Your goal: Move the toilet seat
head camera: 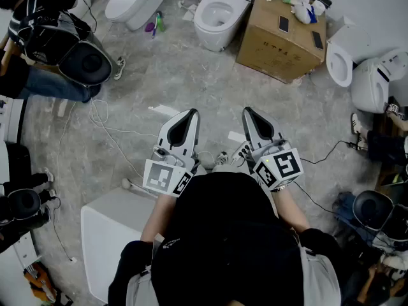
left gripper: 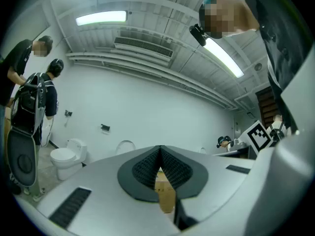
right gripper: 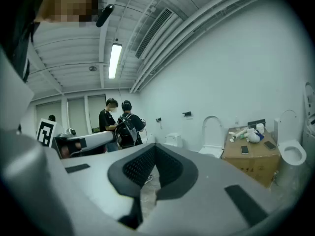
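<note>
Left tongs [head camera: 189, 113] fully closed, ribbed black pads [left gripper: 147, 168] pressed together, nothing gripped. They touch nothing and are held in the air over the grey marbled floor [head camera: 191, 75], pointing roughly level.

Right tongs [head camera: 249, 112] also fully closed, black pads [right gripper: 140, 165] meeting, nothing held, nothing touched. The two tongs sit side by side, near each other but apart, each with its marker cube at the back end by the person's hands.

White toilet [head camera: 217, 14] with open bowl stands ahead by the far wall, well apart from both tongs. Its white toilet seat [right gripper: 212, 129] is raised upright against the wall in the right gripper view; cannot tell seat from lid there.

Brown cardboard box [head camera: 280, 34] is just right of that toilet, with two dark phones [head camera: 284, 23] and white pipe parts on top. A second white toilet with closed lid [head camera: 131, 2] is further left. More white toilets [head camera: 373, 78] at the right edge. Thin white cable [head camera: 105, 129] loops on the floor to the left.
</note>
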`<state>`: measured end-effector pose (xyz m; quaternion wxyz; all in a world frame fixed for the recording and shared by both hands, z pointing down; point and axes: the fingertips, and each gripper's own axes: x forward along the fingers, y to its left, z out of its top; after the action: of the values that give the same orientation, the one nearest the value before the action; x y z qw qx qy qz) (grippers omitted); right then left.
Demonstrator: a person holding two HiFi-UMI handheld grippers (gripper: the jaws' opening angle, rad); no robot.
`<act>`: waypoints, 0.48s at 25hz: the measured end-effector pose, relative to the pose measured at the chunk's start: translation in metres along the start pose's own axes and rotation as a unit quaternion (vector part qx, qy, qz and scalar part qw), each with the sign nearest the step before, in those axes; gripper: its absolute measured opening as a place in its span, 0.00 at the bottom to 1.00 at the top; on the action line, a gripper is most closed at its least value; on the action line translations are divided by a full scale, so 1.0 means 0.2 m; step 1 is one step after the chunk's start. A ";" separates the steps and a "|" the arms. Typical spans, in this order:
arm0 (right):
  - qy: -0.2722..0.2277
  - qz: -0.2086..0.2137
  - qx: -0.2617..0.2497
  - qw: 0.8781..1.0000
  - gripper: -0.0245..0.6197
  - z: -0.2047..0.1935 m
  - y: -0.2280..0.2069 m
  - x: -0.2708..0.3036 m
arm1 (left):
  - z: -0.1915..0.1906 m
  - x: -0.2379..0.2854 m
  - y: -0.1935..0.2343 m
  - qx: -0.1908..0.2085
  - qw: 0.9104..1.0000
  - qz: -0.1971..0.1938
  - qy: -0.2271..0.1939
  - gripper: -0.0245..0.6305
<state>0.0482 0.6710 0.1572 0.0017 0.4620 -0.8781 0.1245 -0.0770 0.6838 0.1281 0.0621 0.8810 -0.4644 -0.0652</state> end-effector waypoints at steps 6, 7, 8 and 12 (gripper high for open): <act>-0.005 -0.017 0.005 1.000 0.06 0.02 0.01 -0.01 | -0.03 0.01 -0.04 0.004 1.000 -0.025 0.014 0.05; -0.007 -0.017 0.005 1.000 0.06 0.03 0.04 -0.02 | -0.03 0.00 -0.03 0.001 0.999 -0.029 0.015 0.05; -0.007 -0.017 0.000 1.000 0.06 0.03 0.06 -0.02 | -0.03 0.00 -0.03 -0.002 0.999 -0.032 0.016 0.05; 0.000 -0.022 -0.008 1.000 0.06 0.01 0.06 -0.05 | -0.04 0.02 -0.06 -0.011 0.999 -0.041 0.018 0.05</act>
<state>0.0440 0.6850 0.1509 0.0077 0.4813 -0.8686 0.1176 -0.0635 0.6872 0.1338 0.0775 0.8997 -0.4257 -0.0575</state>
